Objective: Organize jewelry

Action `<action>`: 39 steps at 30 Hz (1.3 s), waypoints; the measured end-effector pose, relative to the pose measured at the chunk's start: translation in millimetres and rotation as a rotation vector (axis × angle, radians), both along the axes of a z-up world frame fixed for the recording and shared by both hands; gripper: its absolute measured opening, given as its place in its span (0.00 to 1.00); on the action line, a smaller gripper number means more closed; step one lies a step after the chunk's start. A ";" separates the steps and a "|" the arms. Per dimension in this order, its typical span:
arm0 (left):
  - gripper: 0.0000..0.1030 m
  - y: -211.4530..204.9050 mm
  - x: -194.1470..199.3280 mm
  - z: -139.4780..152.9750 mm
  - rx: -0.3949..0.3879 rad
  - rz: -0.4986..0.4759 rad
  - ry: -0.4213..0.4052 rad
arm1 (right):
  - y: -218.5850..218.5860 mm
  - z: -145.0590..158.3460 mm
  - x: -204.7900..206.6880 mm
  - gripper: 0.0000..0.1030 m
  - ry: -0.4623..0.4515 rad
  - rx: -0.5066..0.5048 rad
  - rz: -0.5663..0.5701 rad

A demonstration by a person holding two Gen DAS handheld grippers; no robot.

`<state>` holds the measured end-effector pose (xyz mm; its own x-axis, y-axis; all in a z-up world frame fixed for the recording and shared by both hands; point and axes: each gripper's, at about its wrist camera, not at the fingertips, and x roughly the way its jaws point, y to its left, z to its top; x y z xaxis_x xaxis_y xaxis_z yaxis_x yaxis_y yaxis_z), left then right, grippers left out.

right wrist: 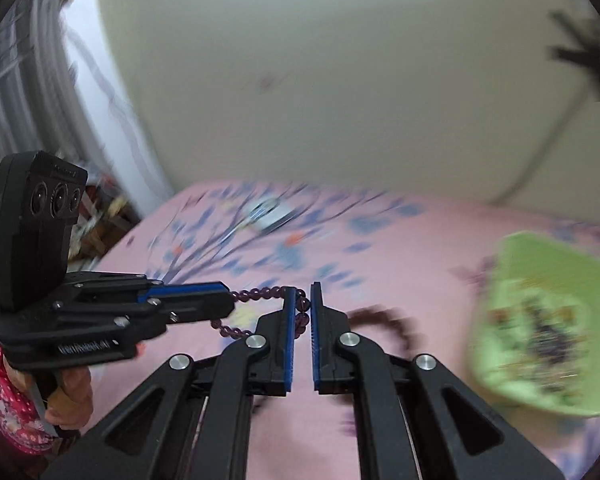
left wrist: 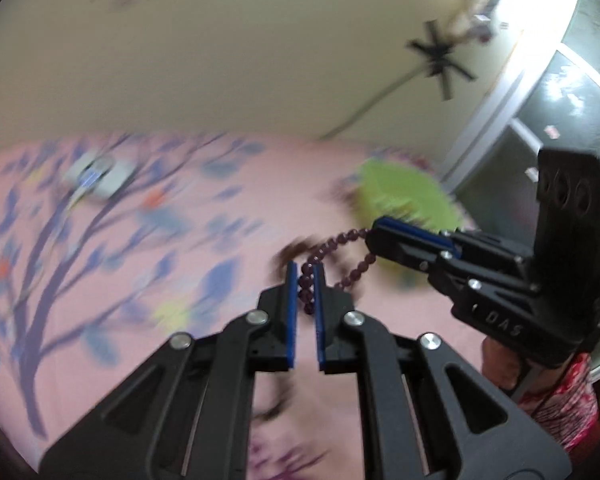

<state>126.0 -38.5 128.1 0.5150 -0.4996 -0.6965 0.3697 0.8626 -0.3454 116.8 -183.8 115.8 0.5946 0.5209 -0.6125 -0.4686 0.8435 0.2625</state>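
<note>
A strand of dark purple beads (left wrist: 342,240) hangs above the pink bed, stretched between both grippers. In the left wrist view my left gripper (left wrist: 305,274) is shut on one part of the strand, with beads pinched between its blue pads. My right gripper (left wrist: 374,234) comes in from the right, shut on another part. In the right wrist view the same bead strand (right wrist: 260,293) runs from my left gripper (right wrist: 229,298) to my right gripper (right wrist: 302,294), and a loop sags below. A green tray (right wrist: 536,258) holding blurred jewelry lies on the right.
The pink floral bedsheet (left wrist: 100,280) fills the lower view, heavily blurred. A small grey-white object (left wrist: 100,176) lies far back on it. The green tray (left wrist: 404,184) sits behind the right gripper. A blurred dark beaded piece (right wrist: 384,320) lies on the sheet. A wall rises beyond.
</note>
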 end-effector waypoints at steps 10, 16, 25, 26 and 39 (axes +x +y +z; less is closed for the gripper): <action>0.07 -184.4 66.8 38.7 -0.001 -0.201 -0.046 | -163.1 38.4 15.3 0.00 -0.075 -0.010 -0.275; 0.07 -218.0 107.4 -25.6 0.085 -0.167 0.069 | -189.2 -46.4 51.3 0.00 0.072 0.041 -0.310; 0.08 -188.7 110.7 -31.4 0.127 -0.116 0.079 | -198.8 -52.2 49.6 0.00 0.007 0.109 -0.369; 0.08 -180.6 105.2 -23.1 0.121 -0.112 0.058 | -199.8 -46.5 44.4 0.00 -0.004 0.120 -0.373; 0.17 -19.8 12.4 -23.5 0.192 0.022 -0.020 | -128.1 -35.6 -34.7 0.02 0.011 0.150 -0.163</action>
